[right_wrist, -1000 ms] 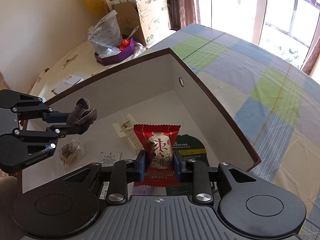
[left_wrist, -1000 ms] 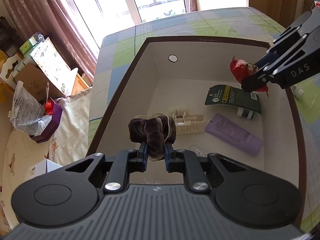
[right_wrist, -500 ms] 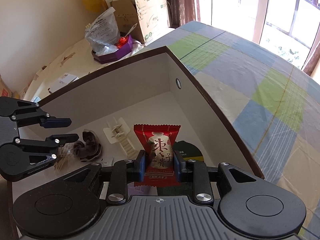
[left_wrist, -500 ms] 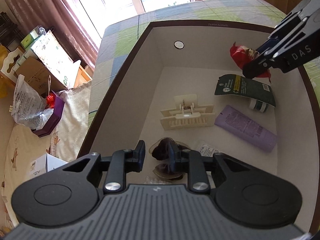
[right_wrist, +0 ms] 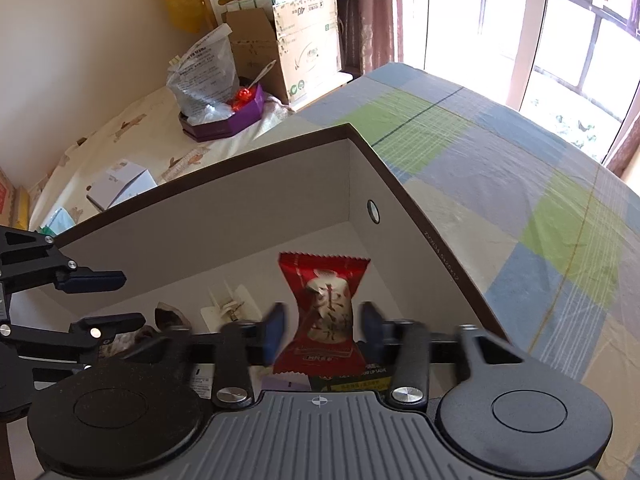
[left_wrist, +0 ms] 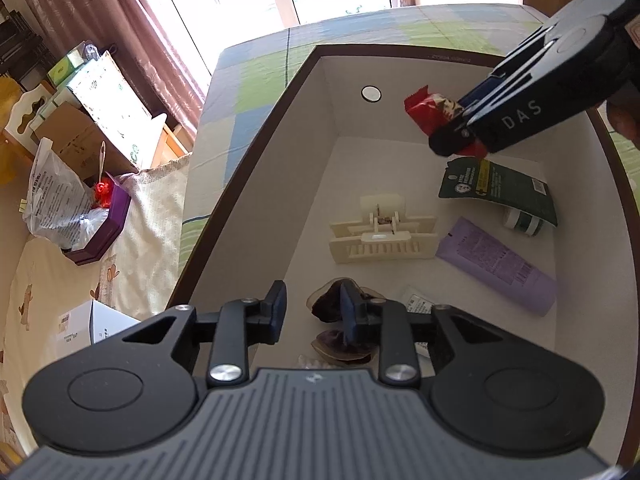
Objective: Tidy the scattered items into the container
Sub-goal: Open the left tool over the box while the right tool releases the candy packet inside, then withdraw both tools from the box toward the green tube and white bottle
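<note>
The white box with a brown rim (left_wrist: 288,200) (right_wrist: 240,216) lies below both grippers. My left gripper (left_wrist: 312,312) (right_wrist: 116,300) is open over its near end. A brown scrunchie (left_wrist: 326,308) rests loose on the box floor beneath it. My right gripper (right_wrist: 322,330) (left_wrist: 454,126) is over the far right corner, jaws blurred and parted. The red snack packet (right_wrist: 326,308) (left_wrist: 426,112) stands between them with a gap on each side. Inside lie a cream hair claw (left_wrist: 380,236), a purple tube (left_wrist: 496,264) and a dark green packet (left_wrist: 500,190).
The box sits on a checked blue and green cloth (right_wrist: 520,200). To the left are a purple tray with a plastic bag (left_wrist: 100,232), cardboard boxes (left_wrist: 100,120) and a small white carton (left_wrist: 100,320). Windows stand at the far side.
My left gripper opened and the scrunchie dropped onto the box floor. My right gripper, shut on the red packet in both earlier frames, now has its jaws apart.
</note>
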`<state>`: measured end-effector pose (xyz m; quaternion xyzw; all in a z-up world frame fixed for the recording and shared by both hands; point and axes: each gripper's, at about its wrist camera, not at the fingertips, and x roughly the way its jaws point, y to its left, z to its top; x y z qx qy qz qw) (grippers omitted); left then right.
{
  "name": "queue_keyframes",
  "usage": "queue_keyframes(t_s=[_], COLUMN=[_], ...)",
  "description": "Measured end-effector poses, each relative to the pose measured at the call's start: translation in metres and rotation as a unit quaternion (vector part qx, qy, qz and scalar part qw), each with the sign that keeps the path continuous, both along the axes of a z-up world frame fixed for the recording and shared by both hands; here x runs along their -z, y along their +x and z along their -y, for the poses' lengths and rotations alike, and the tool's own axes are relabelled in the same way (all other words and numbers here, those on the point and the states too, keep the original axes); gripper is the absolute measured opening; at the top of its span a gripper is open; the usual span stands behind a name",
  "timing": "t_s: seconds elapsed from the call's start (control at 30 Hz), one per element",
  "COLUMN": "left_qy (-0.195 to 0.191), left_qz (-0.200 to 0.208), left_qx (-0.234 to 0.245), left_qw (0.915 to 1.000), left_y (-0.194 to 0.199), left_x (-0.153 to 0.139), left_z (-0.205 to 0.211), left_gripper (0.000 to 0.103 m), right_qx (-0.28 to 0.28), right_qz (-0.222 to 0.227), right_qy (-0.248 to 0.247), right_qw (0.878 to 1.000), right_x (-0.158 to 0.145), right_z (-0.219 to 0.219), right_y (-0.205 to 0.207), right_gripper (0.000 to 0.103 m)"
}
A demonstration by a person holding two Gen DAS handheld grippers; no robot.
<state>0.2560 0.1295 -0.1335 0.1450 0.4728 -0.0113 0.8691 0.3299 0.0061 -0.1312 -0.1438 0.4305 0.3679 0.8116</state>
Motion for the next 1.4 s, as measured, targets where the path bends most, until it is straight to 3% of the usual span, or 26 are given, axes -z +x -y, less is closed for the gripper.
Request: queue_keyframes(t_s=[0.1,0.5,1.0,1.17,1.4], left_qy=[0.000,0.002,0.009,0.008,0.005], left_qz=[0.001,-0.003,0.006,0.012,0.016], left_qx=[-0.002,-0.012,-0.016,-0.019,-0.025], left_qw=[1.0000,0.9999,0.9998,0.9997,0.9995], left_y=[-0.001,-0.003,-0.009,-0.015,-0.025], left_x=[0.000,0.001,-0.011,-0.021,-0.036], left_z=[-0.001,0.001,0.006,0.010,0.015], left_gripper=[0.029,0.039,0.047,0.064,0.076], right_qx=[0.000,-0.013,-0.019,-0.021,-0.029], right_qz=[0.006,-0.013,-0.007,-0.005,0.009], right_qy=[0.011,-0.023,-0.025,-0.022,-0.027], right_qw=[1.000,1.000,0.999,1.000,0.999], right_x=[-0.002,-0.006,-0.017,-0.025,-0.035], right_z=[0.006,0.038,0.049,0.055,0.061], right_y=[-0.003,-0.015,-0.030,-0.040,-0.060], right_gripper=[0.087,0.087,0.087,0.087,0.087])
